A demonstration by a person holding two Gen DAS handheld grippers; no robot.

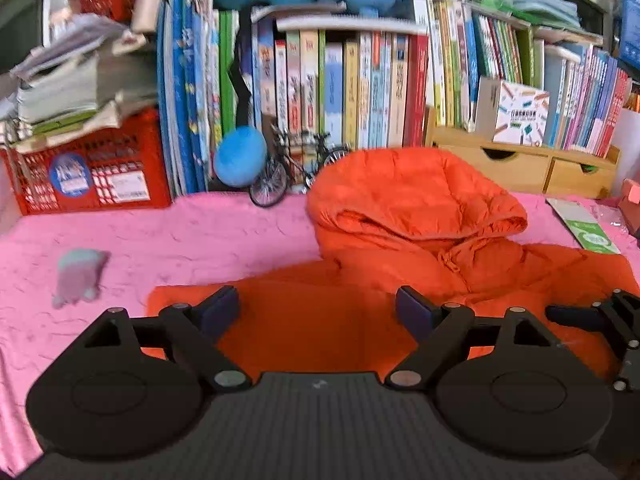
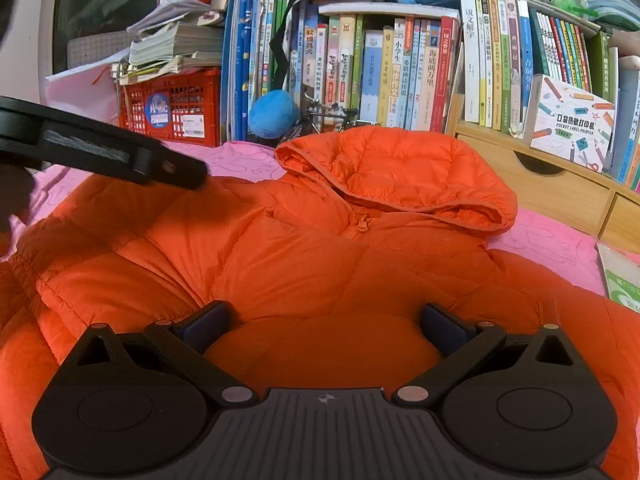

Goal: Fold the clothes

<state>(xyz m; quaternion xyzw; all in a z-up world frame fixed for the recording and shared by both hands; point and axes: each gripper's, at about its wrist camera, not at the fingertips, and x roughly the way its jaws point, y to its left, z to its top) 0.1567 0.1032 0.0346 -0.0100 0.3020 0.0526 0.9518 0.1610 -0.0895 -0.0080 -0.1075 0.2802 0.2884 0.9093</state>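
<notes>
Pink quilted cover [image 1: 168, 236] over the table carries the orange hooded puffer jacket [image 2: 304, 240], lying face up, hood toward the wall of upright books [image 2: 400, 72]. Judged step: taking a jacket side to fold inward.

Left gripper [image 1: 318, 308] fingers spread, nothing between them, above the jacket's left edge. Right gripper [image 2: 324, 326] fingers released over its chest.

Best grip: seam edge, not puffed fill. Open cover left of jacket; miniature black bicycle [image 1: 296, 164] crowds the hood.
</notes>
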